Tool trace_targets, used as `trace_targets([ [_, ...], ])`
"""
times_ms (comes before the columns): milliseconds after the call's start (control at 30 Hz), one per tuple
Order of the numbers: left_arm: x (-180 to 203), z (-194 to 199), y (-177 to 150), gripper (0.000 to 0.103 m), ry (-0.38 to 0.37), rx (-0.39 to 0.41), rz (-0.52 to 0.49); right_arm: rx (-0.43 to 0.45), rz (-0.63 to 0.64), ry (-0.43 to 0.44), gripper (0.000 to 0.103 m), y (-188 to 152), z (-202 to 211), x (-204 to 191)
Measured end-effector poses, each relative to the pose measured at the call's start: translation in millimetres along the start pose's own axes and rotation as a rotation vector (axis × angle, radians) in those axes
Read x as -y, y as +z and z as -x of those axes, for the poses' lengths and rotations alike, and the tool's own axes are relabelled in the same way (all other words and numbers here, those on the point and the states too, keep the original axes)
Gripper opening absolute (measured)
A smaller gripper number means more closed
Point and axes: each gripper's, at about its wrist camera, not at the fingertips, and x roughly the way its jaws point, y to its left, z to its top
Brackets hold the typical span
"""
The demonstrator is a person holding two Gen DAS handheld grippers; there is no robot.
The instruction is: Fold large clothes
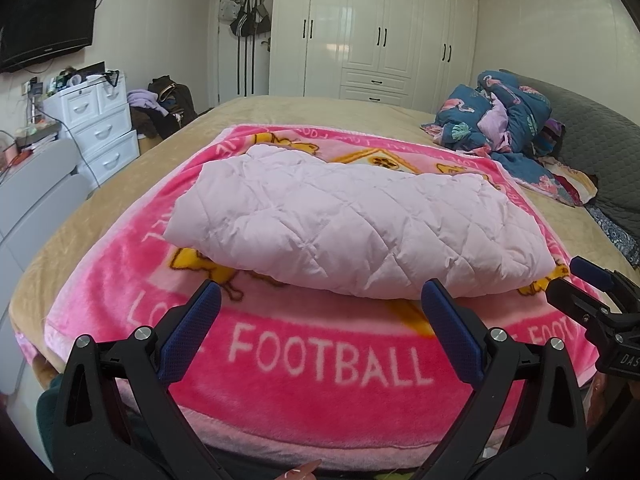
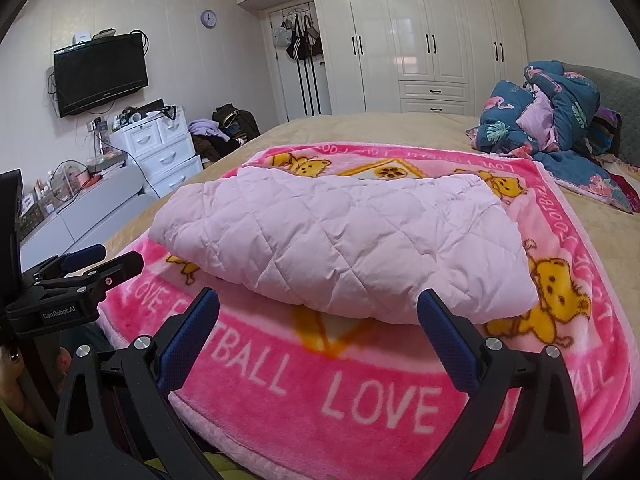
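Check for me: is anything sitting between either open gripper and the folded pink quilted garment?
Nothing visible. Only bare pink blanket lies between the left gripper and the folded quilted garment; likewise ahead of the right gripper. Both are open and empty.

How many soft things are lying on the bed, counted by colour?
Pale pink quilted folded garment: 1
Bright pink fleece teddy-bear blanket: 1
Dark blue flamingo-print crumpled bedding: 1
Total: 3

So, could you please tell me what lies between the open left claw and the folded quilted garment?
Only a bare strip of the pink blanket separates the left claw from the folded pink garment, as the left wrist view shows.
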Motion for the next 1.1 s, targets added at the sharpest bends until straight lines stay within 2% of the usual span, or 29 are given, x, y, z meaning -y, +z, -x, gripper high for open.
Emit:
trace_targets([
  [1100, -5.0, 2.6, -2.7, 0.094, 0.01, -0.006, 0.003, 0.001, -0.001, -0.001, 0.099, 0.5, 0.8, -2.8],
])
